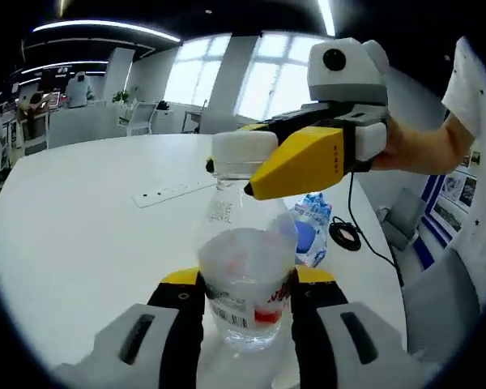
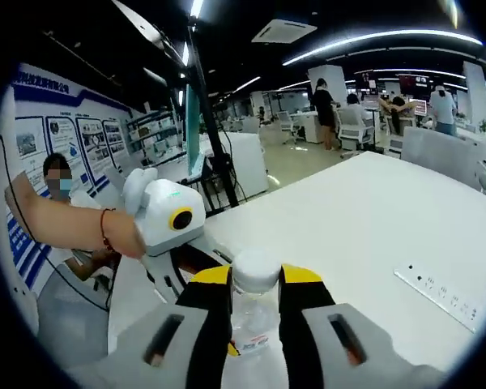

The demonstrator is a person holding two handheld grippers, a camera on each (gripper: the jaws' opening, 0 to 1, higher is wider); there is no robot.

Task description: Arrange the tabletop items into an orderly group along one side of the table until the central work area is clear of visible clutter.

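Bottle (image 1: 245,267) is pinched low by the left gripper (image 1: 247,312) and at its white cap (image 2: 255,270) by the right gripper (image 2: 255,312) — mid-table, not yet grouped. Blue-white packet (image 1: 310,228) at 2 o'clock and power strip (image 1: 174,192) are left to tidy.

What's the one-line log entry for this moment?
left gripper: shut on bottle body | right gripper: shut on cap | bottle upright on table

Open white table (image 1: 81,243) leftward — power strip (image 1: 172,193), blue packet (image 1: 310,227), cable (image 1: 346,235) beyond bottle (image 1: 245,267).
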